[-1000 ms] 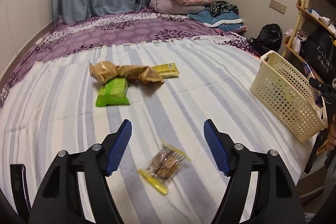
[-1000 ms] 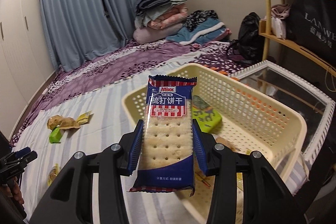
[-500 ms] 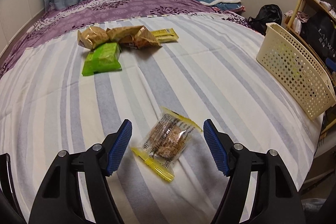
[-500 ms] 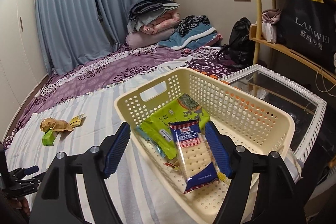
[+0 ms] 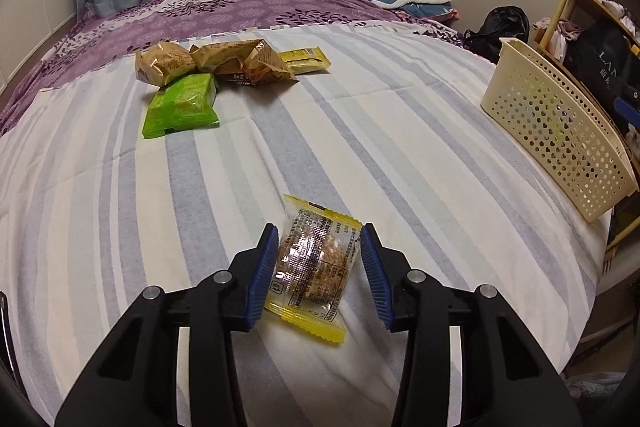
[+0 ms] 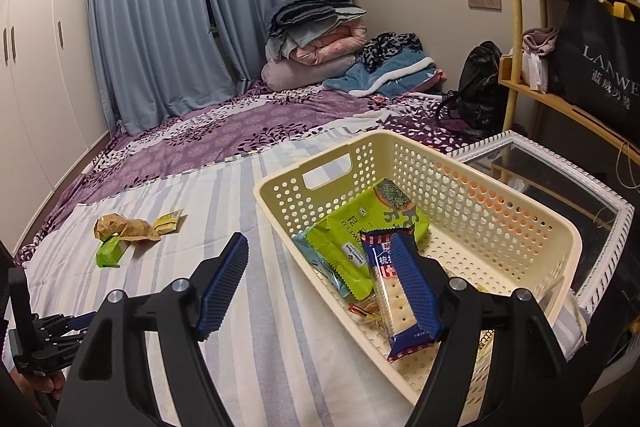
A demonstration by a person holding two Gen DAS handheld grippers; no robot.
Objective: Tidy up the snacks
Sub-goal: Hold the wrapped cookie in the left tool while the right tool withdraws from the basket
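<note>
A clear snack packet with yellow edges [image 5: 310,267] lies on the striped sheet [image 5: 360,131]. My left gripper [image 5: 319,229] is closing on it, both blue pads against its sides. Farther back lie a green pack [image 5: 182,105], brown packs [image 5: 216,63] and a yellow bar [image 5: 304,61]. My right gripper [image 6: 318,239] is open and holds nothing, straddling the near wall of the cream basket [image 6: 440,155]. Inside the basket a blue soda-biscuit pack [image 6: 394,311] rests on a green pack [image 6: 352,235], partly behind my right finger.
The basket [image 5: 560,131] sits at the bed's right edge beside a glass-topped table [image 6: 560,179] and wooden shelves [image 6: 560,107]. Folded bedding [image 6: 316,39] is piled at the bed's far end. The left gripper [image 6: 52,339] and a hand show at the right wrist view's lower left.
My left gripper came down over the clear packet and closed onto it. My right gripper opened and dropped the biscuit pack into the basket, then shifted slightly left.
</note>
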